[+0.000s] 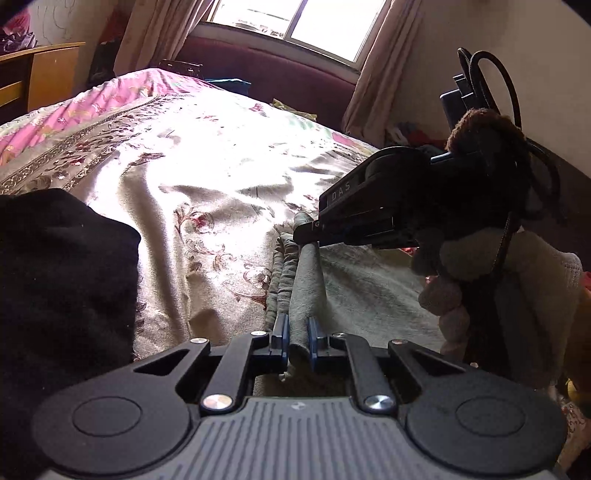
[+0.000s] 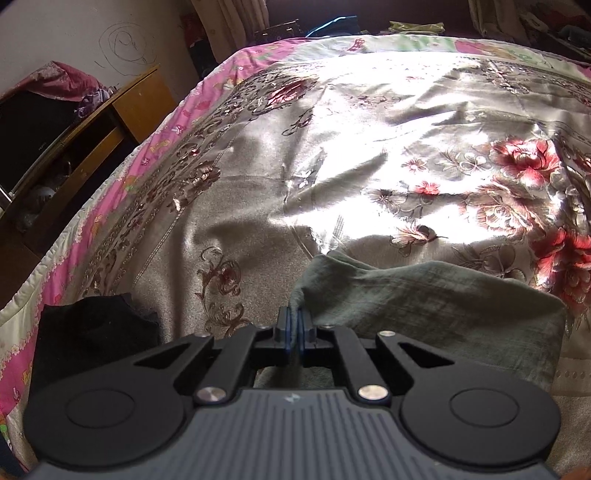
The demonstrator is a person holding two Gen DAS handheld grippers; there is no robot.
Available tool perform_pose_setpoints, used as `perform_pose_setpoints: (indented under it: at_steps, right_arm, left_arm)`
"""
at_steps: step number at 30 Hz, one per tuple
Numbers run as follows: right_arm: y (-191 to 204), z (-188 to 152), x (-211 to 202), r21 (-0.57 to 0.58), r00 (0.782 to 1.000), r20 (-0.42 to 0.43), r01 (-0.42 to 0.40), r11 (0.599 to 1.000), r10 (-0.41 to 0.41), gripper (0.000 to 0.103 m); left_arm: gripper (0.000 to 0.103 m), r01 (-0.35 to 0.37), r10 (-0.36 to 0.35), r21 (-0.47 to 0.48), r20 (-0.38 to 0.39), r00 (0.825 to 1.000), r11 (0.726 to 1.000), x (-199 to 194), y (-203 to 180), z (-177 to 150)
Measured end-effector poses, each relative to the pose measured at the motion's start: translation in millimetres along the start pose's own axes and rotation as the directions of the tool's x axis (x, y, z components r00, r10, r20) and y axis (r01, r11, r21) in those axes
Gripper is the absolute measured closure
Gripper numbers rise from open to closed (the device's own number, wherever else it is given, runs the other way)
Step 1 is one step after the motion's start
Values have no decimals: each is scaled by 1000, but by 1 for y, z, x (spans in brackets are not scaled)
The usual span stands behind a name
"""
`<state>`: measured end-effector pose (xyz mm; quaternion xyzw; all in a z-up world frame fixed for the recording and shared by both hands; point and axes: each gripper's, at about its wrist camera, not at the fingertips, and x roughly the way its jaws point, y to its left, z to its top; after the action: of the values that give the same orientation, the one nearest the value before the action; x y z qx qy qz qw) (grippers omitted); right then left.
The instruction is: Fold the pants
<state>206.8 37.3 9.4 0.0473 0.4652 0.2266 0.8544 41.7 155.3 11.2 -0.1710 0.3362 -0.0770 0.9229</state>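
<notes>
1. Left hand-held gripper (image 1: 297, 338): blue pads drawn in on a bunched fold of the grey-green pants (image 1: 354, 280), the cloth standing as a ridge between them. The pads show a narrow gap filled with fabric; they pinch it.
2. Right hand-held gripper (image 2: 297, 328): blue pads pressed nearly together, a thin edge of the pants (image 2: 424, 295) caught between them. In the left wrist view the same tool (image 1: 308, 232) comes in from the right, its dark tip down on the gathered waistband end of the garment.
3. Gloved hand (image 1: 480, 266): grey knit glove wrapped round the right tool's handle, black cable looping above it.
4. Pants, position: lying on the bed, near its closer edge, spread to the right of both tools. One end is crumpled into pleats; the rest lies fairly flat and wrinkled.
5. Bedspread (image 2: 258, 184): shiny beige satin with red and brown flower print, strongly sunlit, creased. A pink quilted border (image 2: 173, 122) runs along its left side.
6. Black garment (image 2: 92, 328): dark heap on the bed to the left of the tools, apart from the pants.
7. Wooden cabinet (image 2: 122, 110): beside the bed at left, cloth piled on top.
8. Window (image 1: 295, 22): bright, behind the bed, flanked by beige curtains (image 1: 380, 74).
</notes>
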Motion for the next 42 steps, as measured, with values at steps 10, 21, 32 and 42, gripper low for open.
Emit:
perform_pose_setpoints:
  at_steps: [10, 21, 32, 42]
  right_arm:
    - [-16, -11, -3, 64, 995, 54, -84, 994, 81, 81]
    - [-95, -95, -63, 147, 982, 143, 100, 984, -121, 71]
    - [-104, -147, -116, 208, 967, 252, -22, 978, -32, 70]
    - [-95, -172, -87, 40, 981, 192, -23, 999, 14, 69]
  left_arm:
    - [74, -61, 62, 20, -44, 997, 998, 3, 5, -1]
    - [68, -27, 54, 236, -109, 993, 971, 33, -42, 2]
    - [64, 50, -14, 355, -103, 995, 933, 46, -89, 25]
    - [63, 248, -96, 447, -335, 937, 860, 184, -159, 28]
